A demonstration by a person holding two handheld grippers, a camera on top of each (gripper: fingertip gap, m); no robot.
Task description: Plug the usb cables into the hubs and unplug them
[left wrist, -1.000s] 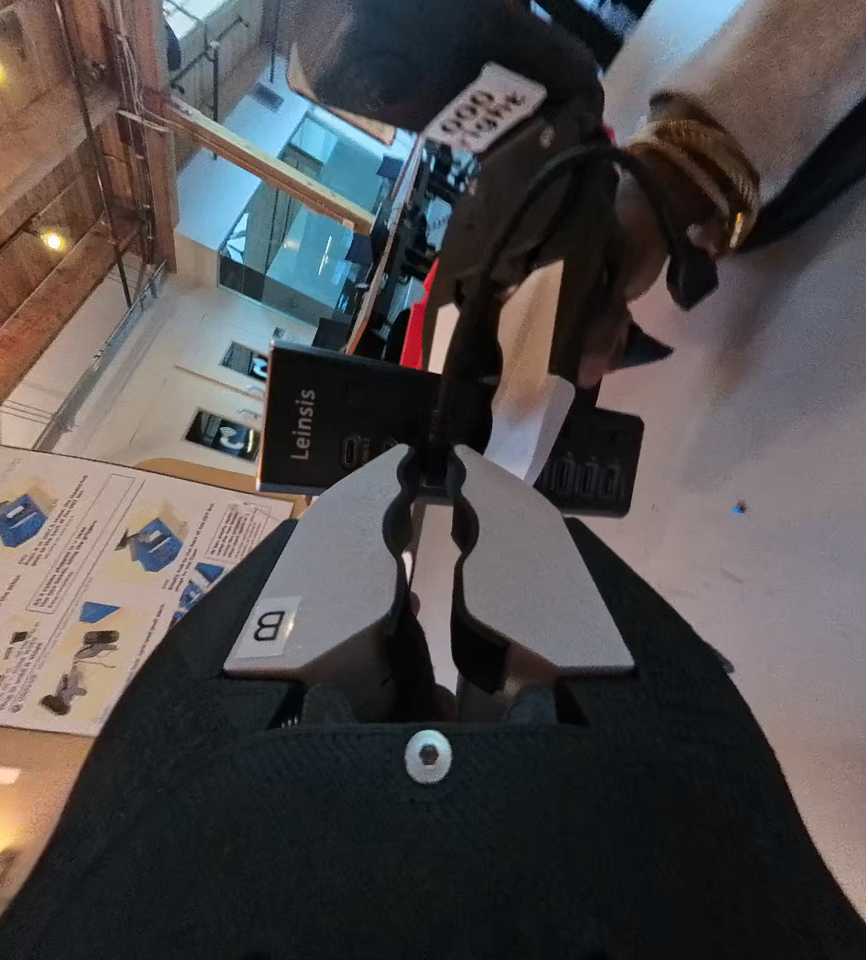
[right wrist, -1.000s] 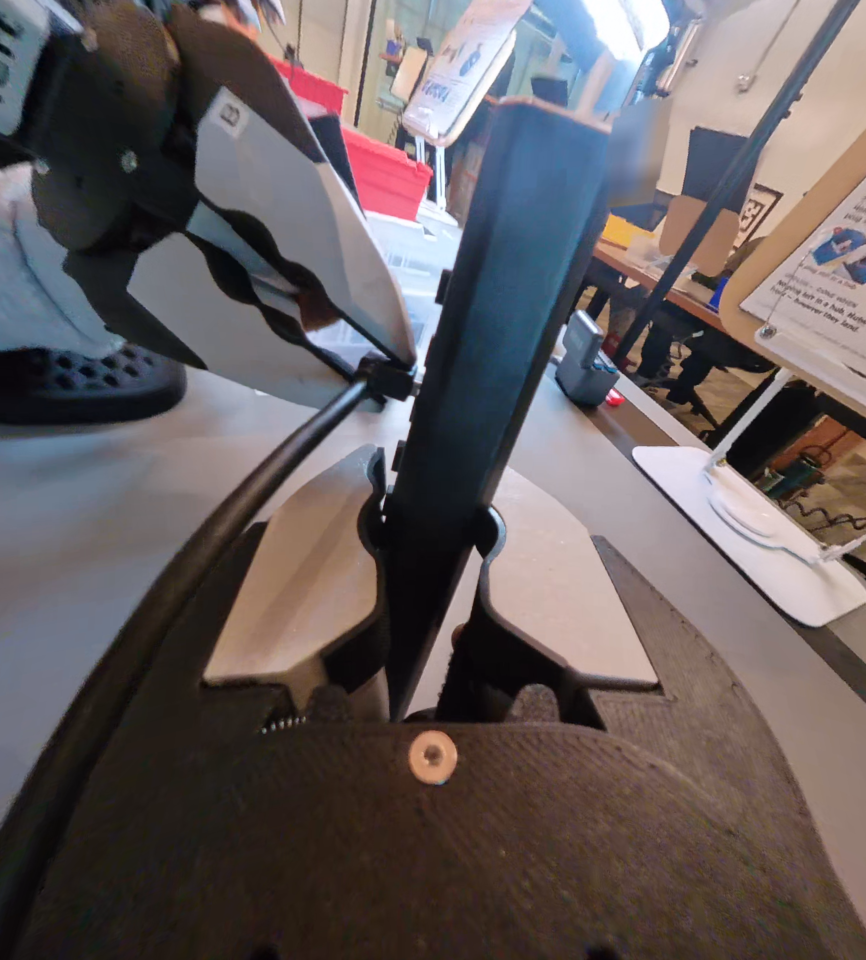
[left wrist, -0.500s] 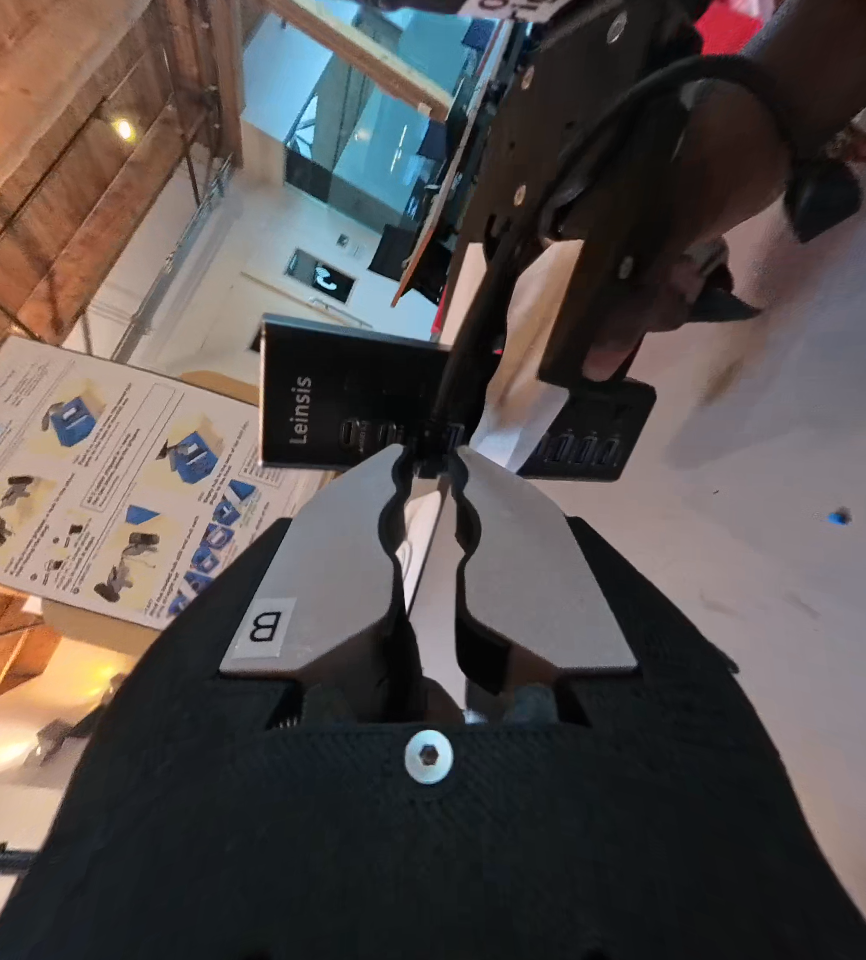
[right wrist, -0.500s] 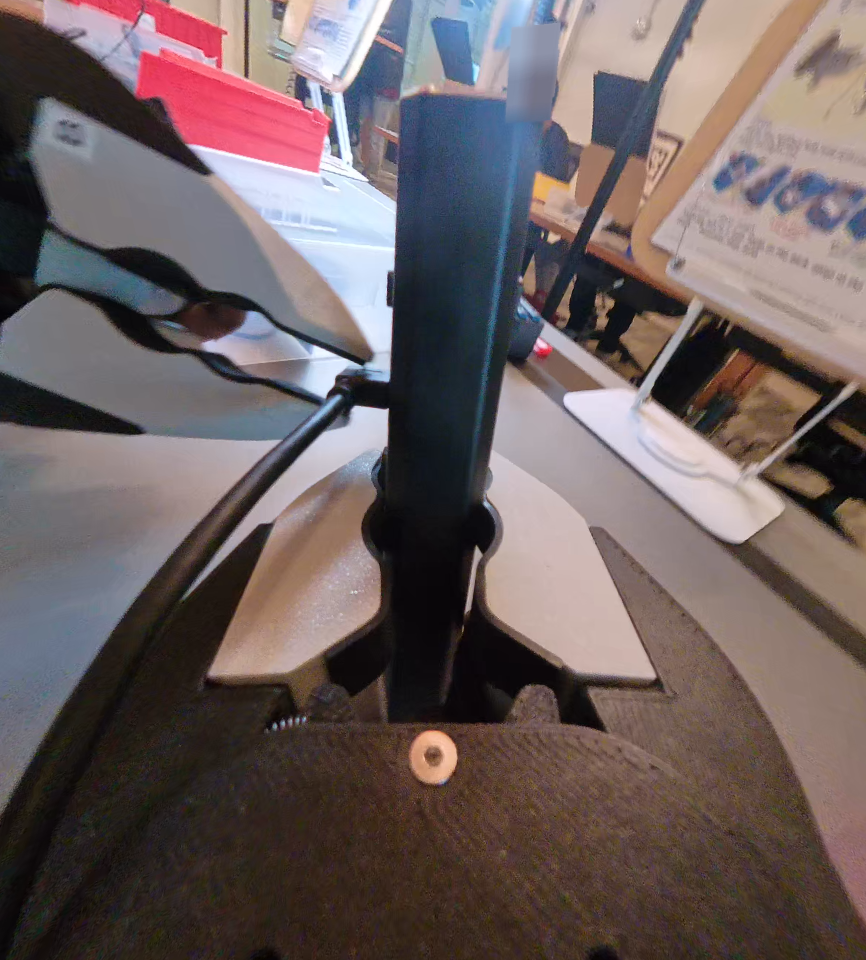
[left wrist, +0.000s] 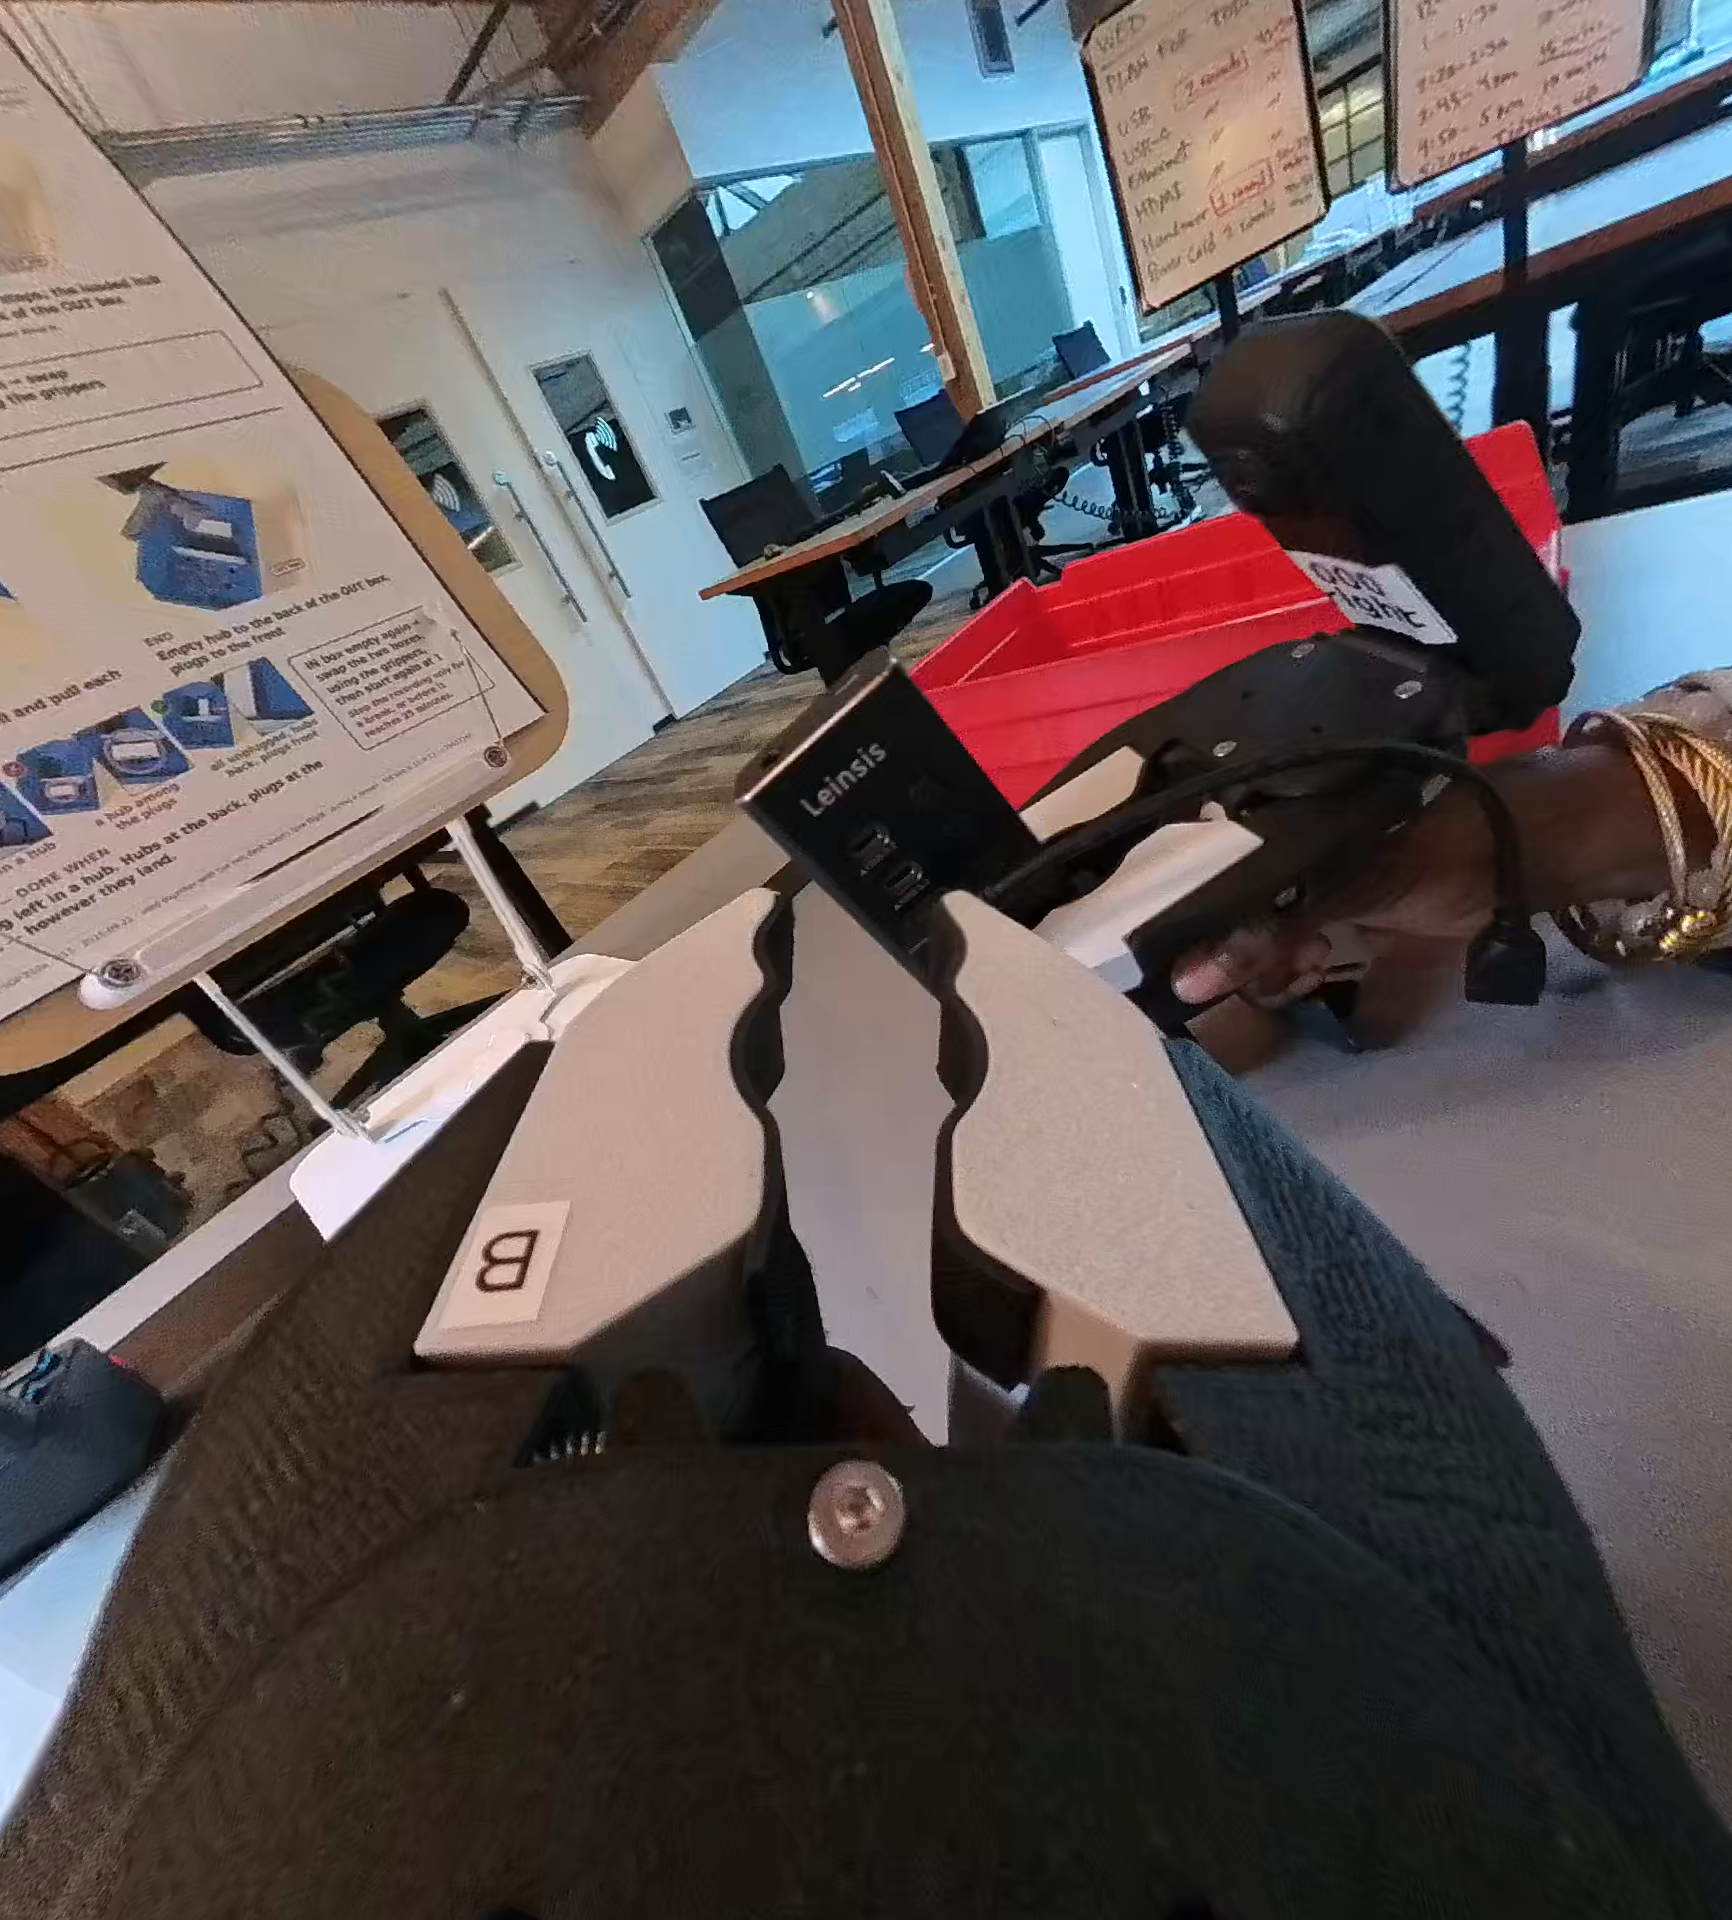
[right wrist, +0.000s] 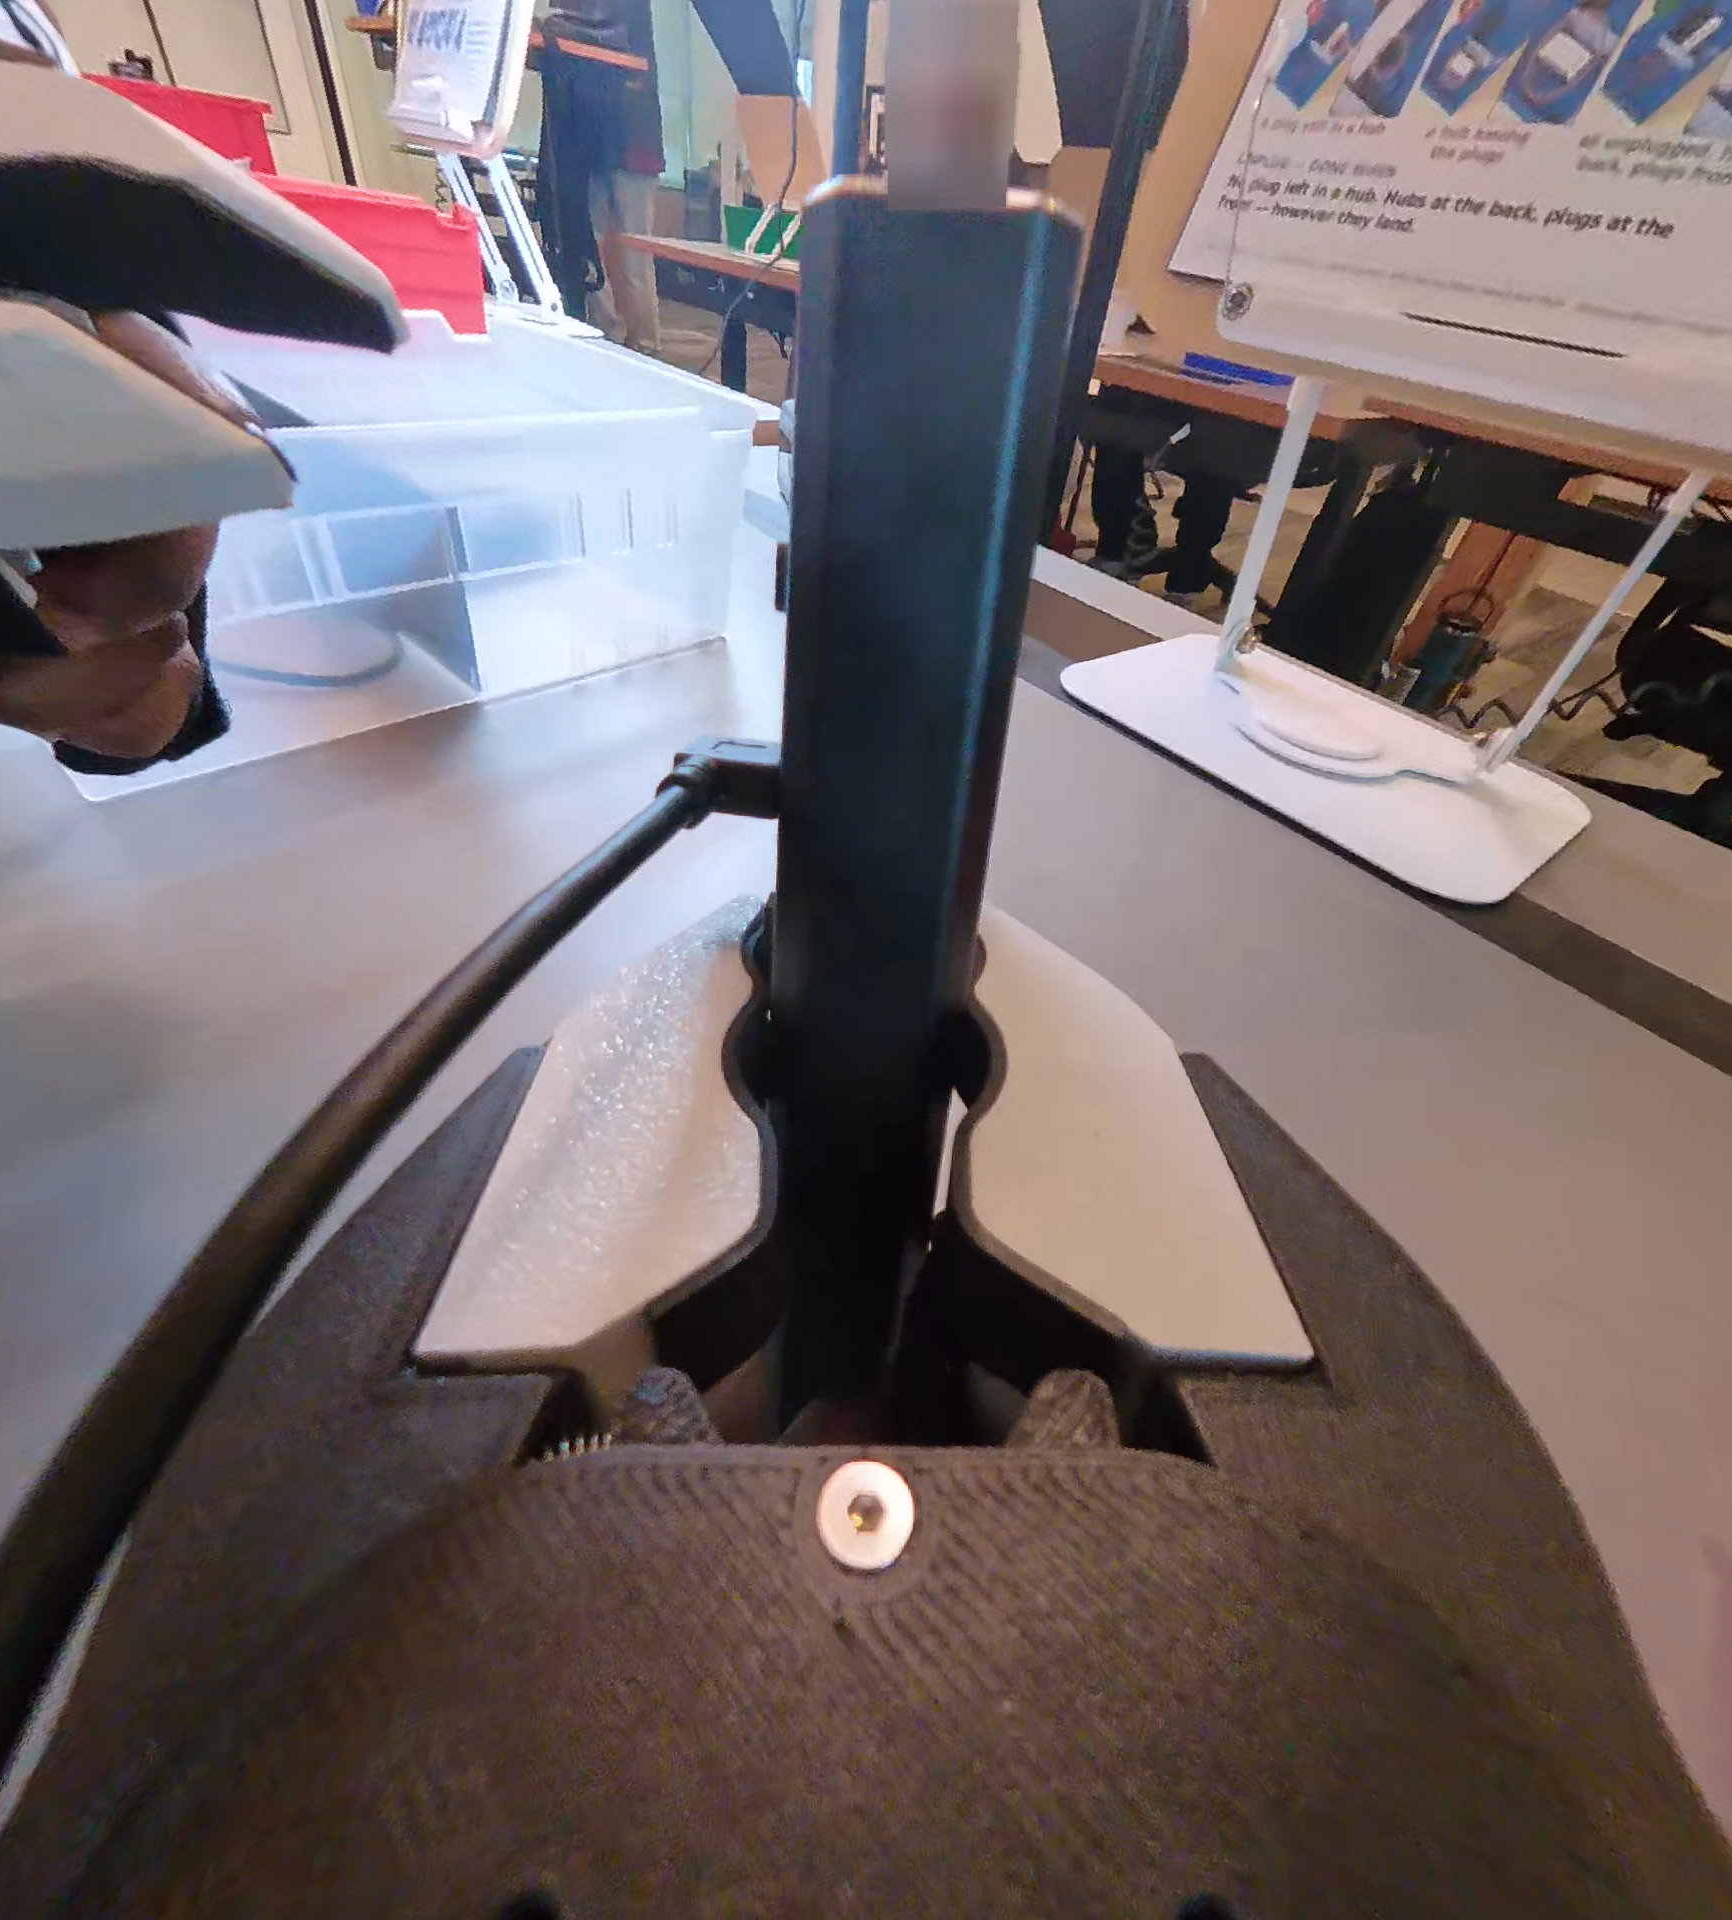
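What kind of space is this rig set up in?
Likely an open-plan office used as a data-collection workstation: rows of desks with office chairs, handwritten whiteboards, and an illustrated instruction sheet on a stand beside the grey table.

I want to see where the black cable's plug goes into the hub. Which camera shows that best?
The right wrist view: the cable's plug sits sideways in the upright black USB hub, with nothing in front of it. In the left wrist view, the hub shows its empty ports, but the left gripper's fingers hide that plug.
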